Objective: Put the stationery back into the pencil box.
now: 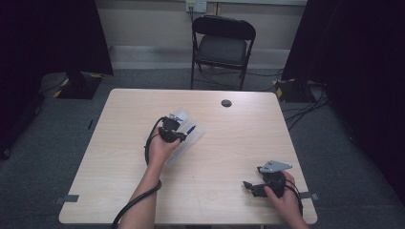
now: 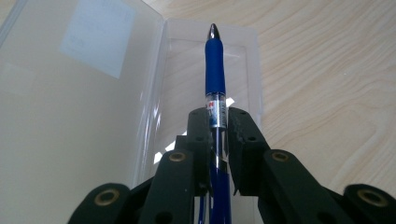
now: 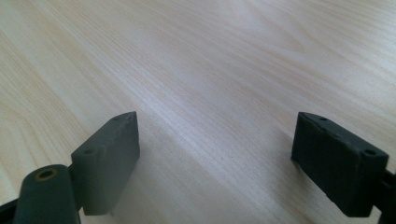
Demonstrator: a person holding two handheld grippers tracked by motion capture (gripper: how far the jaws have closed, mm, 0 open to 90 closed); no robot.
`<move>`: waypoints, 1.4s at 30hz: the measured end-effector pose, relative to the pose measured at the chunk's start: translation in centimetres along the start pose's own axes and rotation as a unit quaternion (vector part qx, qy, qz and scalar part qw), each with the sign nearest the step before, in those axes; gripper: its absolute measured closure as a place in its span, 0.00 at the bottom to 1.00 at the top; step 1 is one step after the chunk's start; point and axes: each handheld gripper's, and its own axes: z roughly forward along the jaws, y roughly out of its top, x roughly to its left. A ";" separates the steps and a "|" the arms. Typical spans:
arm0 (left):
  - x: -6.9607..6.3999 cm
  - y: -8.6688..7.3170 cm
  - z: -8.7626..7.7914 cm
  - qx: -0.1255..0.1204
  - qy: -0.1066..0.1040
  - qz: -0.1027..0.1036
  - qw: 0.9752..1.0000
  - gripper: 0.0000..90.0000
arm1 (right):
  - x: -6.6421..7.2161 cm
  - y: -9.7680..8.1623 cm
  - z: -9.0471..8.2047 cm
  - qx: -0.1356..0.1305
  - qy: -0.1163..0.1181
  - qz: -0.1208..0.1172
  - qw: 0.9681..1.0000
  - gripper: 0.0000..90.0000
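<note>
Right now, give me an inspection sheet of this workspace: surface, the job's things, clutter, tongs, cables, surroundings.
Surface: light wood table, with a dark round cap near the far edge.
Job's things: blue pen, tip pointing away; open clear plastic case lying under it on the table.
Clutter: nothing seen.
Tongs: left tongs shut on the blue pen over the case; right tongs open, nothing between them, low over bare wood.
Cables: black cable trailing from the left tongs along the forearm; more cables on the floor at the right.
Surroundings: black folding chair beyond the table, grey carpet, dark curtains at both sides.
</note>
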 end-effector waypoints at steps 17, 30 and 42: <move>0.0 -0.5 0.9 -0.001 0.003 -0.008 1.000 0.89 | 0.0 0.0 0.0 0.000 0.000 0.000 1.000 0.16; 0.1 -0.9 1.3 -0.007 0.006 -0.020 1.000 0.88 | 0.0 0.0 0.0 0.000 0.000 0.000 1.000 0.16; 0.0 -1.0 1.9 -0.007 0.010 -0.022 1.000 0.88 | 0.0 0.0 0.0 0.000 0.000 0.000 1.000 0.16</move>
